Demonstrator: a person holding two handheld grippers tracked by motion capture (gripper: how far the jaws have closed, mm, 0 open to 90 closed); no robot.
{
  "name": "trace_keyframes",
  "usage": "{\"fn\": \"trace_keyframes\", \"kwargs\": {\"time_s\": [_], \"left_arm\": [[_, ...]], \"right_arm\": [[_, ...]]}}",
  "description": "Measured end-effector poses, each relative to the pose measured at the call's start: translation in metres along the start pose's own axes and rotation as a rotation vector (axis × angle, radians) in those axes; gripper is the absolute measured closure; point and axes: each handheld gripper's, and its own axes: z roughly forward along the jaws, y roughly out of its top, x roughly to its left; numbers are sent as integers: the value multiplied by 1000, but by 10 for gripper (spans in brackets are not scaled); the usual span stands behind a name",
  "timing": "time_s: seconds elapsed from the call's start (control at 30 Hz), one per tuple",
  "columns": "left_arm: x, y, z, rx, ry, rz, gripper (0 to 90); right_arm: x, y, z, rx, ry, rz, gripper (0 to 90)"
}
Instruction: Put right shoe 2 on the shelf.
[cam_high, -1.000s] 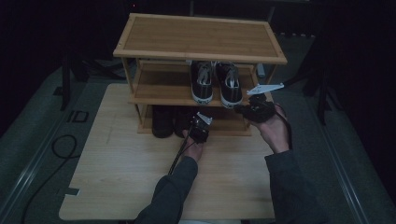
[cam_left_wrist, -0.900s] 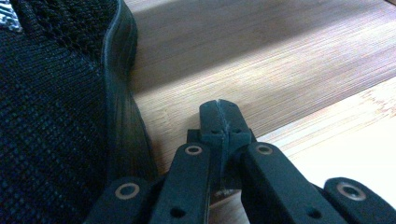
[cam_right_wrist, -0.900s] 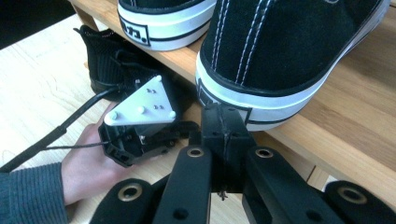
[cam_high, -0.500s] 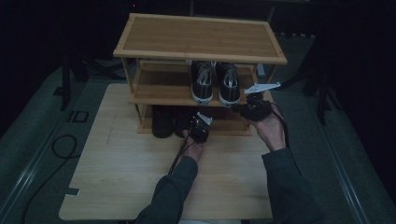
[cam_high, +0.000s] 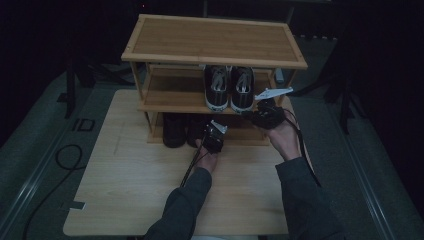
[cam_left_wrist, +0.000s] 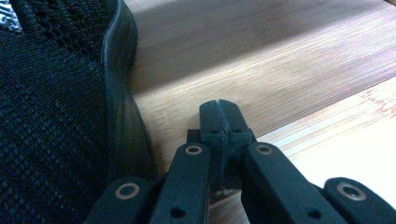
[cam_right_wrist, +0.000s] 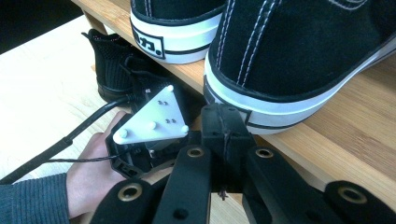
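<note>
High view: shoe rack (cam_high: 210, 42) of pale wood stands at the far side of the table (cam_high: 125, 185), with three levels.
Middle shelf: pair of black sneakers (cam_high: 229, 89) with white soles sits right of centre, toes toward the person.
Bottom shelf: pair of black knit shoes (cam_high: 182, 130) stands in the shade below, left of the sneakers.
Left gripper (cam_high: 212, 136): at the near edge of the bottom shelf, just right of the knit shoes.
Right gripper (cam_high: 264, 112): at the front edge of the middle shelf, just right of the sneakers.
Left gripper view: jaws pressed together with nothing between them, tips over the wooden shelf; black knit shoe (cam_left_wrist: 56, 102) lies just to their left.
Right gripper view: jaws closed on nothing, tips just before the white sole of the nearer sneaker (cam_right_wrist: 299, 56); the left gripper (cam_right_wrist: 154, 119) and its hand lie lower left.
</note>
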Motion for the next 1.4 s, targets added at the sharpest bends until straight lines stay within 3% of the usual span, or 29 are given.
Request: {"fn": "trace_keyframes", "kwargs": {"time_s": [0.63,1.0,1.2,1.4], "left_arm": [[-1,0,0,-4,8,-6,900],[-1,0,0,-3,2,-2,900],[0,0,0,-1,3,2,900],[0,0,0,2,1,5,900]], "right_arm": [[5,6,7,5,16,-7,900],[5,-1,-4,9,-10,-13,900],[0,-15,-13,37,-35,11,867],[-4,-35,-5,67,-40,37,820]]}}
